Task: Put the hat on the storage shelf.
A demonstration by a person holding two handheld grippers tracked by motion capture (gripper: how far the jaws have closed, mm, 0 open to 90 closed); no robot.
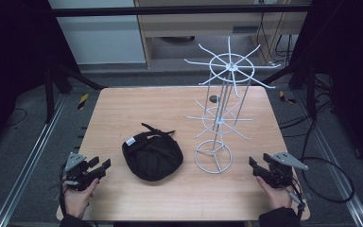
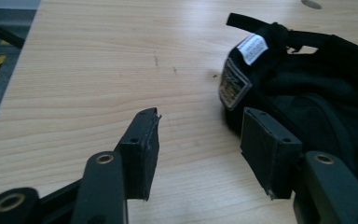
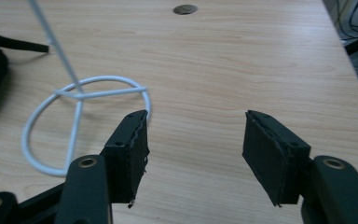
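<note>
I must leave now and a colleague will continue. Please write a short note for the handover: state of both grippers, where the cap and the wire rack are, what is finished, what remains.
Left gripper: open, holds nothing, low at the near left of the table, fingers aimed at the cap.
Right gripper: open, holds nothing, at the near right beside the rack's ring base.
Black cap: lies at the table's middle, untouched.
White wire rack: stands upright, right of the cap, nothing on its arms.
Done: nothing visible.
Left: probably pick up the cap and hang it on the rack.

Matt black cloth cap (image 1: 152, 156), white-coated wire rack (image 1: 220, 118), smooth wood-grain table (image 1: 123, 109)
</note>
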